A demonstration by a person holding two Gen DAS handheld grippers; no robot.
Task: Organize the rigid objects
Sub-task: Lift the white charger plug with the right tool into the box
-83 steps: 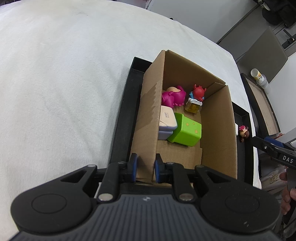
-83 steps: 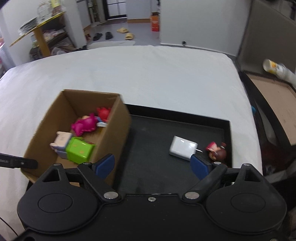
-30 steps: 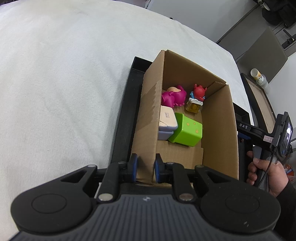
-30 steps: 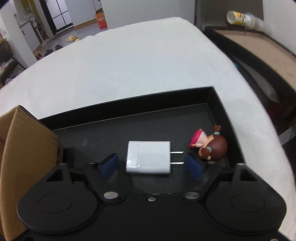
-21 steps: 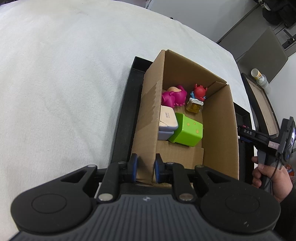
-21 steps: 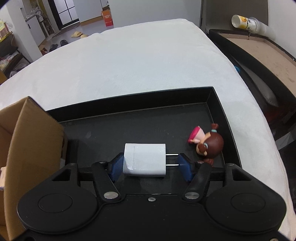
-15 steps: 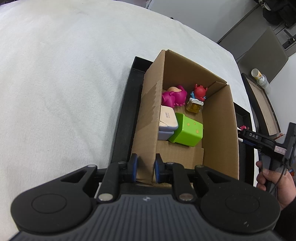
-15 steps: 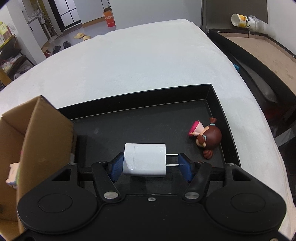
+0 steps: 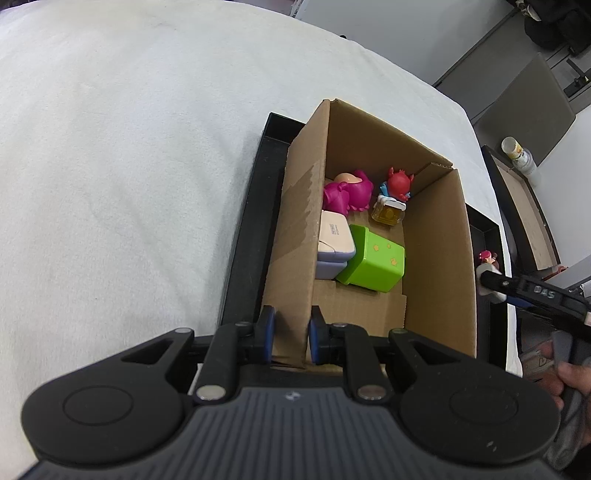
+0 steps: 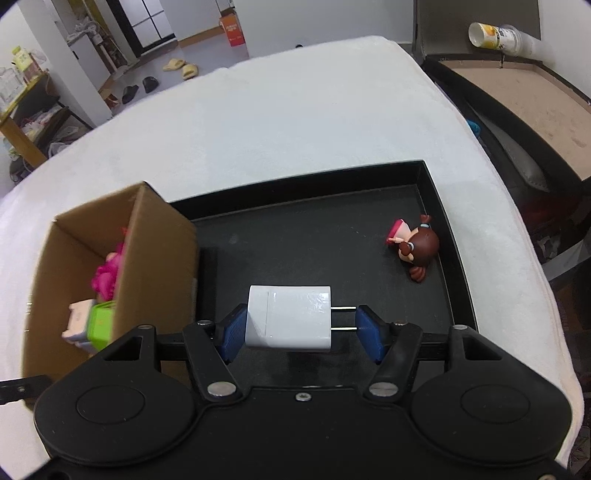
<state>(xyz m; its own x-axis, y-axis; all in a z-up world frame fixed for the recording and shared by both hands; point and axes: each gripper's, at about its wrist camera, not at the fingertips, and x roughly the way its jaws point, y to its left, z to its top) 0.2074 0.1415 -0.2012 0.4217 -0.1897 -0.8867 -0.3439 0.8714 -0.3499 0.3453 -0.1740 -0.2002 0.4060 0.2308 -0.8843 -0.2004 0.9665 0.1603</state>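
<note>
My right gripper (image 10: pixel 300 330) is shut on a white plug adapter (image 10: pixel 289 316), one pad on its body and the other on its two prongs, lifted above the black tray (image 10: pixel 441 206). A small brown-haired doll figure (image 10: pixel 415 248) lies on the tray's right side. My left gripper (image 9: pixel 289 334) is shut on the near wall of the open cardboard box (image 9: pixel 436 236). Inside the box sit a green cube (image 9: pixel 373 258), a cream and lilac case (image 9: pixel 334 242), a magenta figure (image 9: pixel 347 194), a red figure (image 9: pixel 398 181) and a small yellow jar (image 9: pixel 388 213).
The tray and the box (image 10: pixel 155 236) rest on a white cloth-covered table (image 9: pixel 129 147). A second framed board (image 10: pixel 524 96) with a lying cup (image 10: pixel 498 35) stands right of the table. In the left wrist view a person's hand (image 9: pixel 570 376) holds the right gripper's handle.
The right gripper closed on the white adapter and lifted it off the tray; the box has come further into its view. The left gripper and box have not moved.
</note>
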